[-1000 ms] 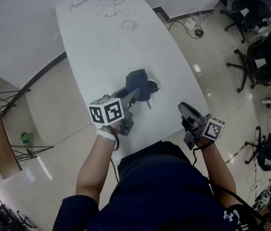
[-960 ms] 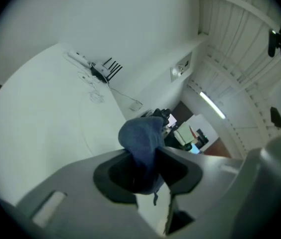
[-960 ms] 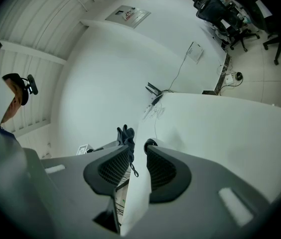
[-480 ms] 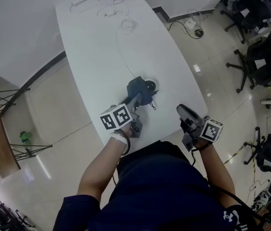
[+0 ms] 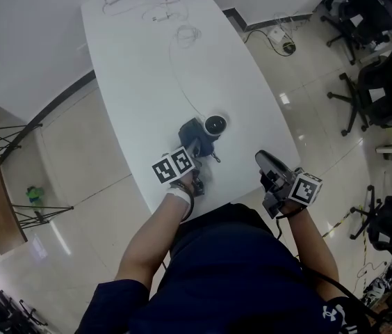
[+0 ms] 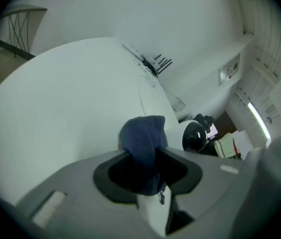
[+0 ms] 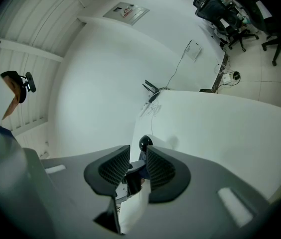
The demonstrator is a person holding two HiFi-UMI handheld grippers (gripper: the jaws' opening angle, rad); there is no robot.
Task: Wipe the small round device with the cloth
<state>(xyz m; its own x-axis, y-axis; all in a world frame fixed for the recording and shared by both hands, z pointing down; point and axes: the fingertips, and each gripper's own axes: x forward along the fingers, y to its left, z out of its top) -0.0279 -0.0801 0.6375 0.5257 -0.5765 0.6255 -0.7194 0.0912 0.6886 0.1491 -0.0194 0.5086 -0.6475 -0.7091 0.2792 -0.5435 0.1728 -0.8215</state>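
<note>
On table [image 5: 140, 61], cloth [image 5: 190, 129] in left tool [image 6: 141, 154], beside device [image 5: 215, 124]

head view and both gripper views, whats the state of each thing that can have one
cloth: bunched up, clamped between the jaws
small round device: standing on the table, uncovered, right beside the cloth; contact unclear
left gripper: shut on the cloth
right gripper: jaws slightly apart, nothing between them
</note>
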